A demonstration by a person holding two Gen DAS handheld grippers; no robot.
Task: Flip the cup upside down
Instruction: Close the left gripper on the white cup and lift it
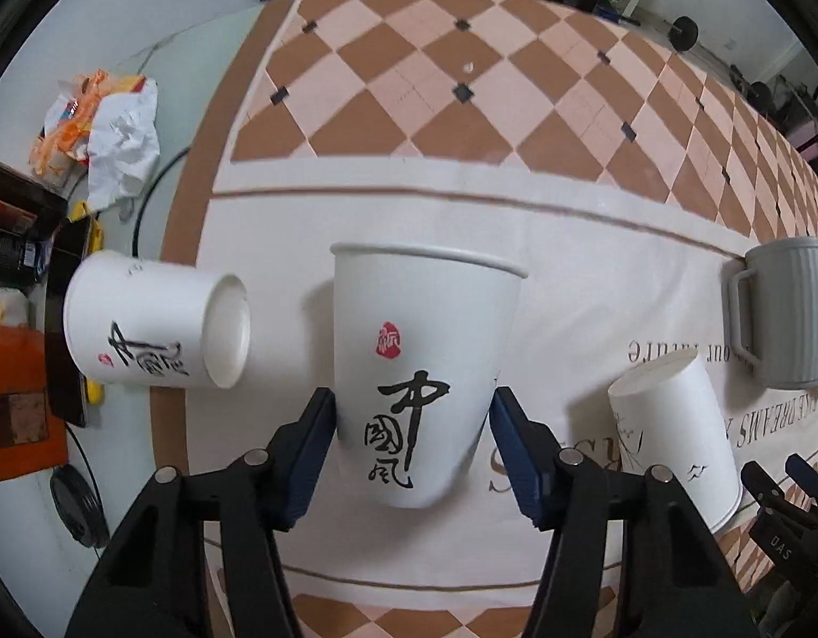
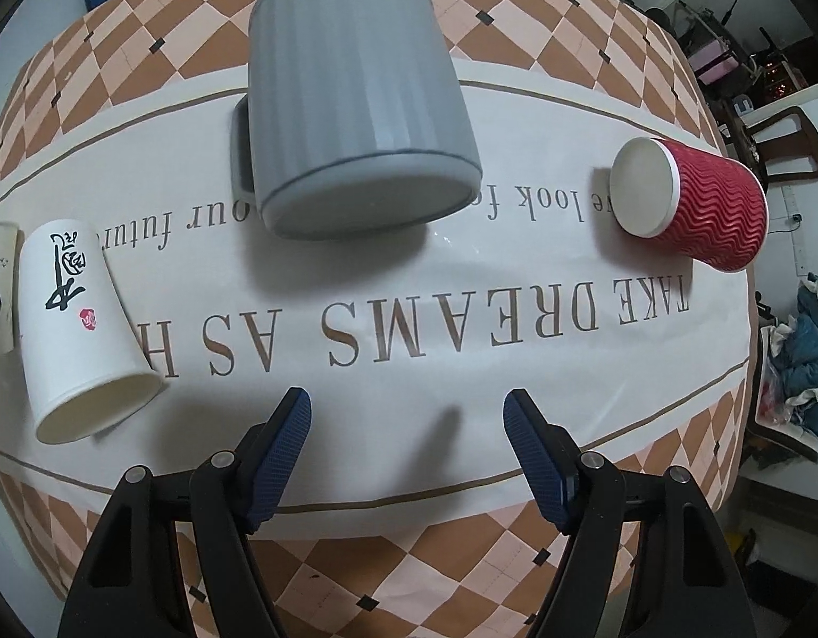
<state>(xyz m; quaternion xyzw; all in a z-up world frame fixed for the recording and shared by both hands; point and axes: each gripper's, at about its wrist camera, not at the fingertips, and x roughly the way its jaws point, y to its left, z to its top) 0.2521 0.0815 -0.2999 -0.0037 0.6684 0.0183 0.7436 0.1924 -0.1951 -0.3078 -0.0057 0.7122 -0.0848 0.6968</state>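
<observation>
In the left wrist view a white paper cup point(image 1: 419, 372) with black calligraphy and a red seal stands upright, rim up, on the table. My left gripper point(image 1: 413, 452) straddles its lower part with both blue pads touching its sides. Another white paper cup point(image 1: 159, 324) lies on its side to the left, and a third point(image 1: 680, 430) stands upside down to the right. My right gripper point(image 2: 408, 457) is open and empty above the tablecloth. In the right wrist view a white cup point(image 2: 79, 329) lies on its side at the left.
A grey ribbed mug point(image 2: 356, 90) stands upside down ahead of the right gripper; it also shows in the left wrist view point(image 1: 786, 313). A red ripple cup point(image 2: 696, 202) lies on its side at the right. The checkered tablecloth point(image 1: 462, 53) ends at the left edge, with clutter on the floor beyond.
</observation>
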